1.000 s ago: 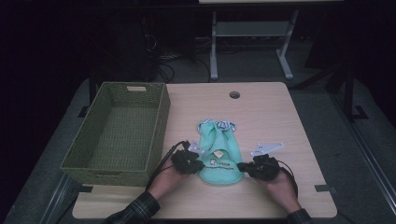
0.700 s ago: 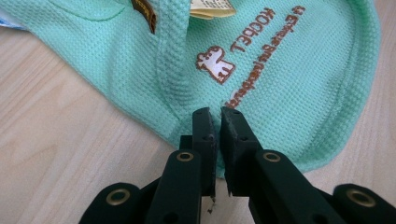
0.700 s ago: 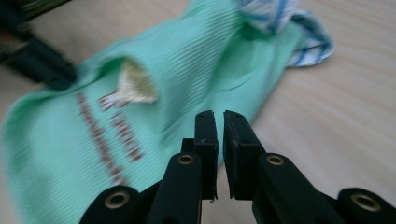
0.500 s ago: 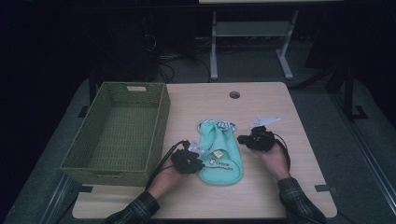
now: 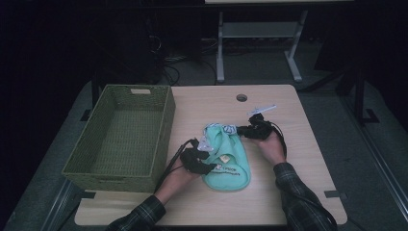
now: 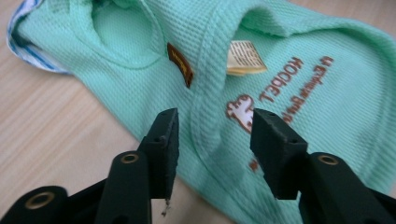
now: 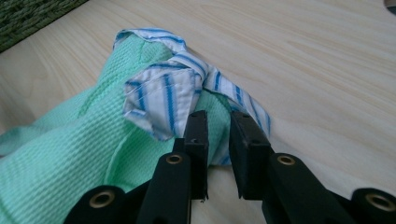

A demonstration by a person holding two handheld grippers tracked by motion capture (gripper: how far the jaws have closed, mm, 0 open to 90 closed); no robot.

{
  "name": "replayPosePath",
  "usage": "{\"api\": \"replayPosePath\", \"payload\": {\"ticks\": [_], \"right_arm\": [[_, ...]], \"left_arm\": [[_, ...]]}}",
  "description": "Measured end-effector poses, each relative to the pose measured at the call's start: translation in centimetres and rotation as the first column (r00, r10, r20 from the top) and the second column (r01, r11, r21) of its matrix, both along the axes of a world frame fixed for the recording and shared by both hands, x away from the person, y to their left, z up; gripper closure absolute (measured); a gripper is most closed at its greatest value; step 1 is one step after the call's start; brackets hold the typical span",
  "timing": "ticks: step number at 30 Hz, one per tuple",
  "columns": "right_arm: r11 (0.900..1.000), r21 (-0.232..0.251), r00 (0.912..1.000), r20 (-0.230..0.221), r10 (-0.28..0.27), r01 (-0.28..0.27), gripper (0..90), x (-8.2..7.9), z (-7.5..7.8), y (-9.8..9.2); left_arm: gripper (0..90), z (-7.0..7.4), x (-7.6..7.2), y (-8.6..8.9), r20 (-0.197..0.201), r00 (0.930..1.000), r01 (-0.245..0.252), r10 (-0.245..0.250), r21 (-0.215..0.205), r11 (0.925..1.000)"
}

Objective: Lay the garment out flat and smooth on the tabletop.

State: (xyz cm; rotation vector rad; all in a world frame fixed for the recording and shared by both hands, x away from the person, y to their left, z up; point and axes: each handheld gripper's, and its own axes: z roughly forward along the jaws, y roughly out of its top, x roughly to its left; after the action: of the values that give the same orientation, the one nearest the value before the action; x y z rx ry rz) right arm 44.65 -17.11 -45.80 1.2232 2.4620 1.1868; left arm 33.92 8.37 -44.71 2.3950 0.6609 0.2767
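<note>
Two open-fingered grippers, left (image 6: 212,140) and right (image 7: 219,140), at "HOOPET"-printed green garment (image 6: 299,93).

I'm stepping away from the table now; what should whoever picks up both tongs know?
Left tongs: jaws have just been opening, now apart above the mint green garment, nothing gripped.
Right tongs: jaws have just been opening a little, narrow gap, at the striped collar; no clear grip.
Things: garment lies bunched on the table; wicker basket stands to its left, nothing in it.
Done: garment released by the left tongs.
Left: probably finish folding, then move it to the basket.
</note>
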Motion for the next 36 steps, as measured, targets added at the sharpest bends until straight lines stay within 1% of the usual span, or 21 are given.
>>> {"api": "replayPosePath", "payload": {"ticks": [1,4,5,6,8,11,12,13,15,18,20,21,23,24,26,27,28,29,31,34,36], "right_arm": [[1.000,0.004,1.0000,0.001,0.008,-0.008,76.0,0.2,-0.2,0.0],[1.000,0.004,0.9997,-0.026,0.000,0.000,75.8,0.7,-0.6,0.3],[1.000,0.005,0.9994,-0.034,-0.003,0.003,77.8,0.8,-0.8,0.4],[1.000,0.009,0.9994,-0.034,0.002,-0.001,82.2,0.9,-0.9,0.4],[1.000,0.004,0.9993,-0.037,0.005,-0.005,87.9,0.9,-1.1,0.5],[1.000,0.001,0.9993,-0.038,0.000,0.001,89.1,0.8,-1.0,0.5],[1.000,0.000,0.9996,-0.027,0.004,-0.004,89.3,0.8,-0.9,0.3],[1.000,0.002,0.9995,-0.030,-0.005,0.005,89.3,0.7,-0.7,0.3],[1.000,-0.013,0.9998,-0.019,-0.009,0.009,89.6,0.7,-0.2,0.0],[0.999,-0.036,0.9996,-0.007,-0.026,0.026,89.8,0.7,0.4,-0.5],[0.998,-0.052,0.9993,0.004,-0.038,0.038,89.8,0.7,0.7,-0.9],[0.998,-0.052,0.9989,0.008,-0.046,0.046,89.8,0.6,0.7,-1.2],[0.996,-0.063,0.9981,0.010,-0.062,0.062,89.8,0.6,0.5,-1.6],[0.996,-0.061,0.9975,0.006,-0.070,0.070,89.7,0.6,0.2,-1.8],[0.995,-0.059,0.9970,-0.009,-0.077,0.076,88.7,0.7,-0.6,-1.9],[0.995,-0.060,0.9969,-0.008,-0.079,0.078,86.5,0.6,-0.9,-1.9],[0.995,-0.047,0.9961,-0.011,-0.088,0.087,83.0,0.5,-1.1,-1.9],[0.995,-0.042,0.9959,-0.005,-0.090,0.090,79.7,0.3,-1.2,-2.0],[0.996,-0.015,0.9959,0.011,-0.089,0.090,78.6,-0.3,-1.1,-2.3],[0.997,-0.008,0.9970,0.028,-0.073,0.073,80.6,-1.4,-0.7,-2.7],[0.998,-0.009,0.9977,0.035,-0.059,0.059,85.2,-2.2,-0.4,-2.8]], "left_arm": [[50.9,-0.1,0.1,-0.1,0.004,1.0000,-0.001,0.001,0.004,1.0000],[53.4,-0.5,0.6,-0.4,0.007,0.9999,-0.009,0.009,0.017,0.9998],[56.4,-0.6,0.8,-0.5,0.009,0.9999,-0.008,0.008,0.024,0.9997],[59.6,-0.7,0.9,-0.5,0.004,0.9999,-0.010,0.010,0.028,0.9996],[71.0,-0.9,1.1,-0.5,-0.004,1.0000,-0.005,0.005,0.035,0.9994],[83.7,-0.8,1.1,-0.4,-0.006,1.0000,-0.002,0.003,0.039,0.9992],[84.8,-0.7,1.1,-0.4,-0.011,0.9999,-0.006,0.007,0.038,0.9993],[85.3,-0.7,1.1,-0.4,-0.011,0.9999,-0.006,0.007,0.038,0.9993],[85.6,-0.3,1.0,0.1,-0.012,0.9998,-0.012,0.013,0.038,0.9992],[85.6,-0.1,0.6,0.6,-0.019,0.9994,-0.030,0.030,0.021,0.9993],[85.5,-0.1,0.4,0.9,-0.022,0.9995,-0.024,0.024,0.028,0.9993],[85.4,-0.1,0.3,1.0,-0.028,0.9992,-0.027,0.028,0.017,0.9995],[84.2,-0.2,0.2,1.0,-0.032,0.9995,-0.005,0.005,0.024,0.9997],[81.8,-0.3,0.1,0.9,-0.035,0.9994,0.001,0.000,0.023,0.9997],[73.0,-0.5,-0.1,0.6,-0.044,0.9990,0.014,-0.013,0.024,0.9996],[70.2,-0.6,-0.2,0.5,-0.045,0.9988,0.019,-0.018,0.027,0.9995],[65.7,-0.6,-0.2,0.5,-0.047,0.9987,0.021,-0.020,0.023,0.9995],[61.1,-0.5,-0.3,0.6,-0.048,0.9987,0.016,-0.015,0.009,0.9998],[56.1,0.0,-0.4,0.9,-0.046,0.9988,0.014,-0.014,-0.010,0.9999],[55.9,0.7,-0.6,1.1,-0.035,0.9993,0.013,-0.015,-0.044,0.9989],[61.9,1.1,-0.6,1.2,-0.024,0.9996,0.012,-0.013,-0.063,0.9979]]}}
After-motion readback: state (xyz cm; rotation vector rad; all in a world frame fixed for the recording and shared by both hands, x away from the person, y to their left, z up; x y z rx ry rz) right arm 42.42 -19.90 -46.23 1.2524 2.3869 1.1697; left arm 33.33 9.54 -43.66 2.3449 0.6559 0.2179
